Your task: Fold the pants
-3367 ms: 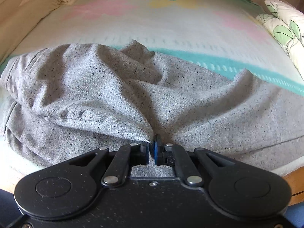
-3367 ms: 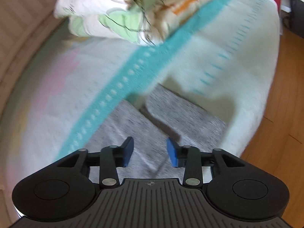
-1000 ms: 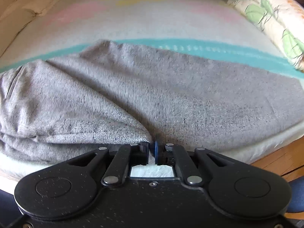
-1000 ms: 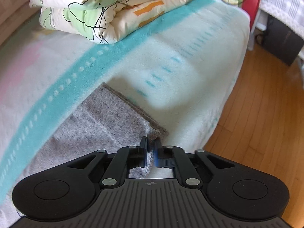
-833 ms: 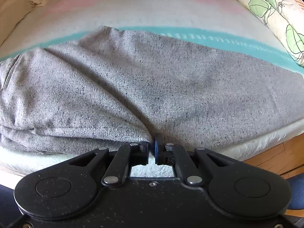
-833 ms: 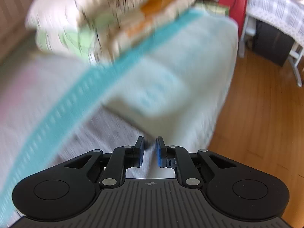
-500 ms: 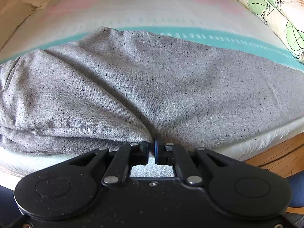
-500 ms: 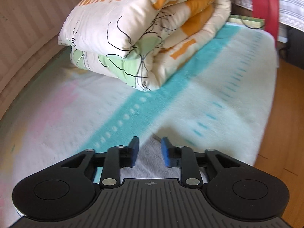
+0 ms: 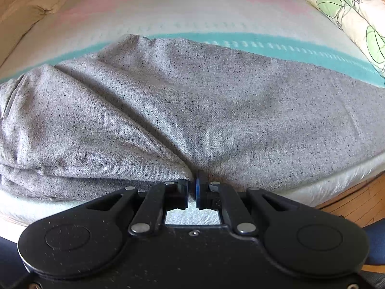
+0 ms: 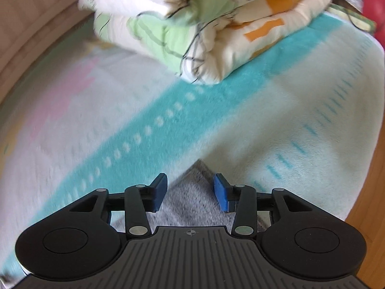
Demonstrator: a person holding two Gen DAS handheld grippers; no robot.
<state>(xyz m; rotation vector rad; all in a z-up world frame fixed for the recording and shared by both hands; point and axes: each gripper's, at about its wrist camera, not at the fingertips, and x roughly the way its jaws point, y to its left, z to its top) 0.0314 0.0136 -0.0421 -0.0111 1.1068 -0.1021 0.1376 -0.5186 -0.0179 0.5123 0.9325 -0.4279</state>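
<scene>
Grey speckled knit pants (image 9: 204, 101) stretch across the whole middle of the left wrist view, lying on the bed, bunched into thick folds at the left and smoother toward the right, with a deep crease running down to bottom centre. In the right wrist view, one corner (image 10: 192, 192) pokes up at lower centre.

The bed (image 9: 216, 12) wears a pale blanket (image 10: 300, 110) with a teal stripe and pink patches. Grey pants (image 9: 204, 101) lie spread along its near edge; a folded floral quilt (image 10: 204, 24) rests farther right.
</scene>
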